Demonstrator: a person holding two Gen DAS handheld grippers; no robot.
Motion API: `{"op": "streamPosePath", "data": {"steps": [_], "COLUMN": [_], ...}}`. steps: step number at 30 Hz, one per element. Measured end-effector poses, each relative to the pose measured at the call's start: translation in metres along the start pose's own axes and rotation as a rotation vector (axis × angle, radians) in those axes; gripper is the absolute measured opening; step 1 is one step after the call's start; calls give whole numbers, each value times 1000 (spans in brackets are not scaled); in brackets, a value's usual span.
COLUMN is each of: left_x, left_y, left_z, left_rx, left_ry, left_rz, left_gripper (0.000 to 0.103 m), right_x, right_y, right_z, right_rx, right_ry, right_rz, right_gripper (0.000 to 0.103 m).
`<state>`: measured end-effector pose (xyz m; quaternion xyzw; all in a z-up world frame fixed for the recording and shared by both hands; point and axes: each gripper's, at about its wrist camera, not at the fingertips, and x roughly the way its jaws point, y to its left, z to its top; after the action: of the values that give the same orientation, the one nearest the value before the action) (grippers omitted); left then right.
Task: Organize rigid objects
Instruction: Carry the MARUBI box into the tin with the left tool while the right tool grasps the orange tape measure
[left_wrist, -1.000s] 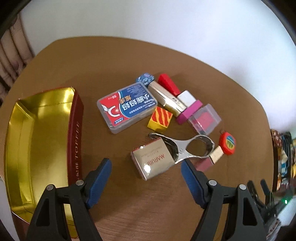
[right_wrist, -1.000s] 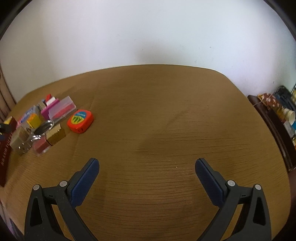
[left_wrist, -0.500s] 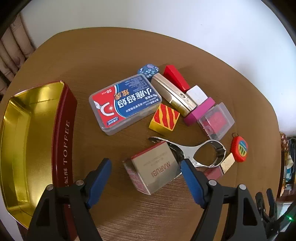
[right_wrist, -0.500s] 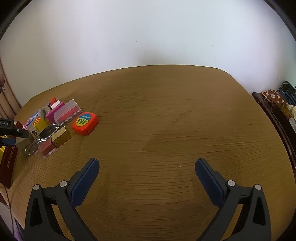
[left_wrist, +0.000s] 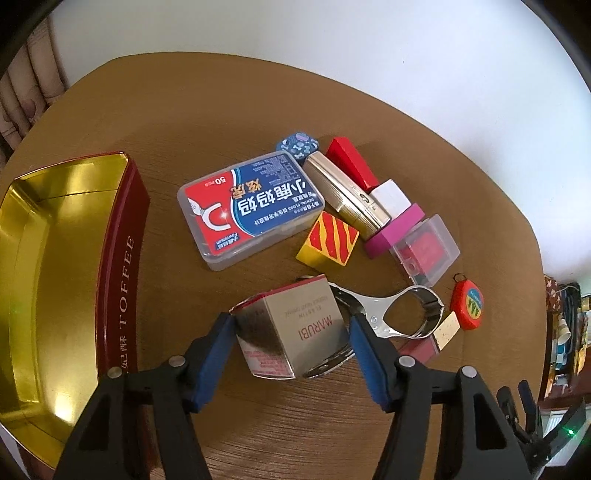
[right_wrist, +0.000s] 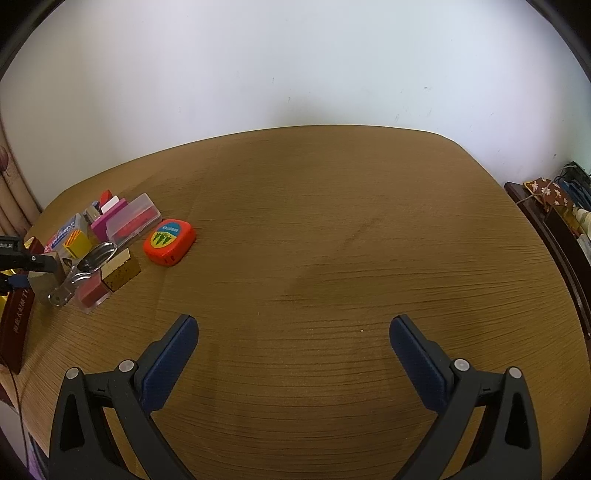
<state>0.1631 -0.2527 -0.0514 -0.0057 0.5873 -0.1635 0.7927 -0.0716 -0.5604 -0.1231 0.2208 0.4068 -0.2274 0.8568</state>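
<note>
A silver and red box marked MARUBI (left_wrist: 295, 332) rests on the brown table (left_wrist: 221, 110), partly on a shiny metal tool (left_wrist: 399, 317). My left gripper (left_wrist: 290, 323) points down over the box. Its jaws are closing with the box between them, and the blue pads (left_wrist: 214, 354) have just reached its left and right edges. The box still sits on the table. An open red toffee tin (left_wrist: 125, 258) with a gold inside lies to the left. Far to the right, my right gripper (right_wrist: 293, 328) stands open over bare table, holding nothing.
Behind the box lie a floss case (left_wrist: 251, 206), a striped yellow block (left_wrist: 328, 240), a gold case (left_wrist: 347, 192), red, white and magenta blocks, a clear box (left_wrist: 424, 251) and an orange tape measure (right_wrist: 170, 238). A cluttered shelf (right_wrist: 554, 206) stands past the table's right edge.
My left gripper has come down over the MARUBI box and its jaws have narrowed from wide apart to the box's edges. The right gripper has stayed where it was.
</note>
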Motion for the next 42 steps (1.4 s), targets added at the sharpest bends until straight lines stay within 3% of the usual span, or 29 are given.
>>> {"op": "streamPosePath", "data": {"steps": [7, 15, 25, 31, 39, 42], "left_x": [-28, -60, -72, -92, -117, -123], "left_y": [-8, -8, -6, 11, 43, 54], "left_z": [-15, -20, -25, -22, -16, -14], "left_rx": [39, 45, 56, 37, -3, -18], "left_ry": [-38, -42, -57, -94, -121, -126], "left_rz": [-15, -67, -85, -81, -75, -67], "left_gripper": [57, 57, 57, 57, 57, 57], "right_x": [0, 5, 33, 58, 82, 86], "right_y": [13, 52, 98, 111, 122, 125], "right_z": [5, 31, 59, 63, 63, 63], "right_rx": [-22, -151, -301, -412, -520, -534], "right_ry": [9, 8, 37, 115, 243, 252], "right_rz": [39, 138, 128, 137, 231, 255], "right_gripper": [103, 103, 102, 90, 90, 91]}}
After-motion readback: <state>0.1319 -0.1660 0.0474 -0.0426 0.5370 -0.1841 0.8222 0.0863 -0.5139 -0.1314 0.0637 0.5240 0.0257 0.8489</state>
